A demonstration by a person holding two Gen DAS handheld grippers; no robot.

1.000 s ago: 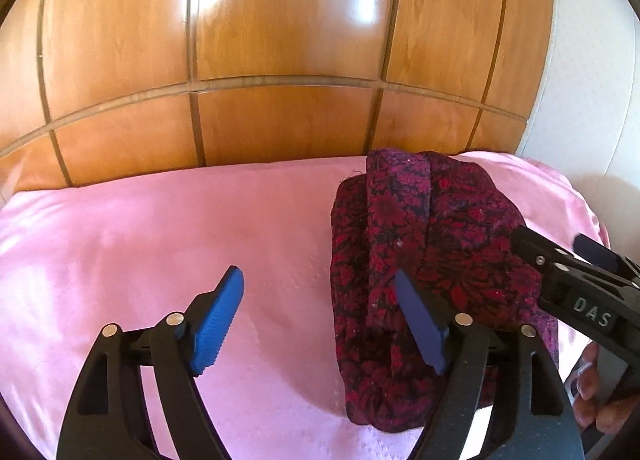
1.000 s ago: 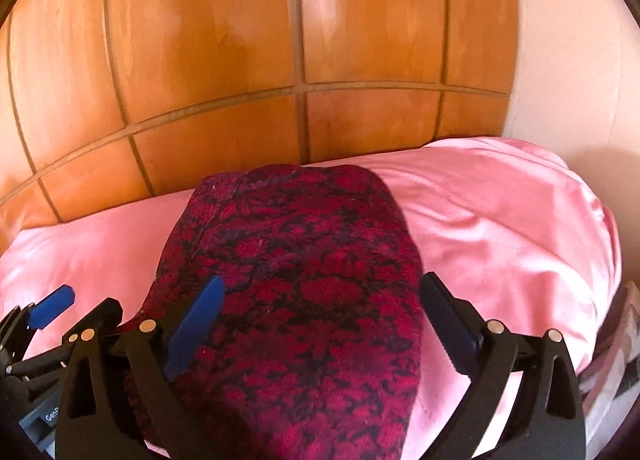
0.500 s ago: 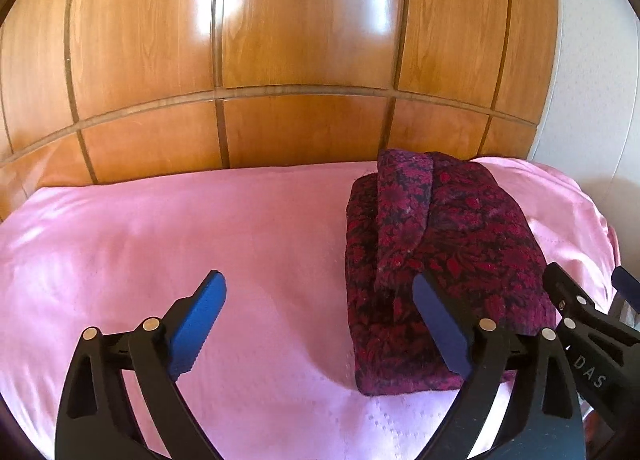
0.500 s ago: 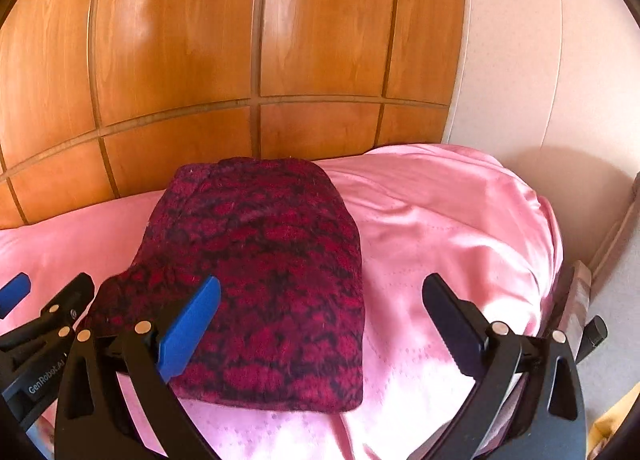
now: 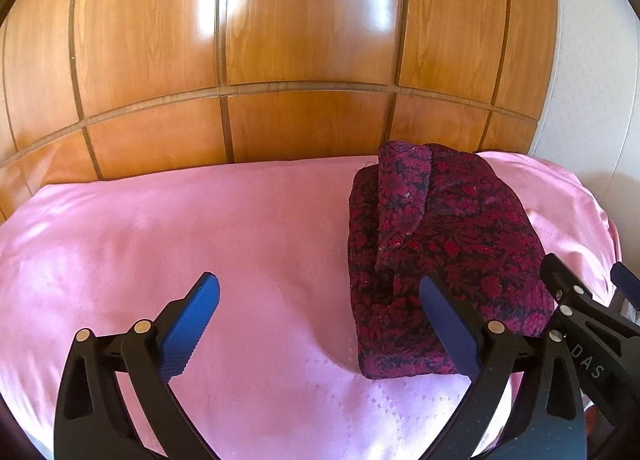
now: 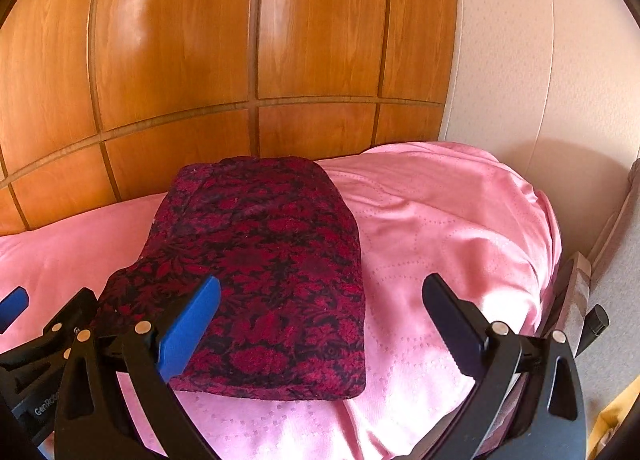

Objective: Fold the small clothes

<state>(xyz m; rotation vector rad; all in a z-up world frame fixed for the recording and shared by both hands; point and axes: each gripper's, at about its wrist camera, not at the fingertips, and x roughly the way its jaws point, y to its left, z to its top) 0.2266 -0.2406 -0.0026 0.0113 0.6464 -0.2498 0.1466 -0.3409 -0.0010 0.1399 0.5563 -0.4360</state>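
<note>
A: The garment (image 6: 260, 272) is lying on the pink bed (image 6: 460, 228) as a compact dark red bundle, sitting close to the wooden headboard (image 5: 280, 40).

B: And neither tool is touching it. The left gripper (image 5: 320, 324) is hovering with its fingers spread wide, nothing between them, the bundle showing just past its right finger.

A: Same story on the other side: the right gripper (image 6: 320, 320) is hanging above the near edge of the bundle, fingers wide apart and empty.

B: So which step are we watching? I'm reading this as the tail end of the folding. The bundle is looking squared off from the right wrist view.

A: Mostly, yes. But from the left wrist view a flap (image 5: 404, 196) is lying over the top along the left side, a bit loose, so I'm judging the fold as nearly done rather than finished.

B: Then the next move is calling for one of two things: tucking or pressing that flap flat, or leaving the bundle and going for another piece.

A: No other garment is showing in either view, so I can't tell which is coming. If it's a tidy-up, the left side is the better placed one, since the flap is sitting on its side.
</note>
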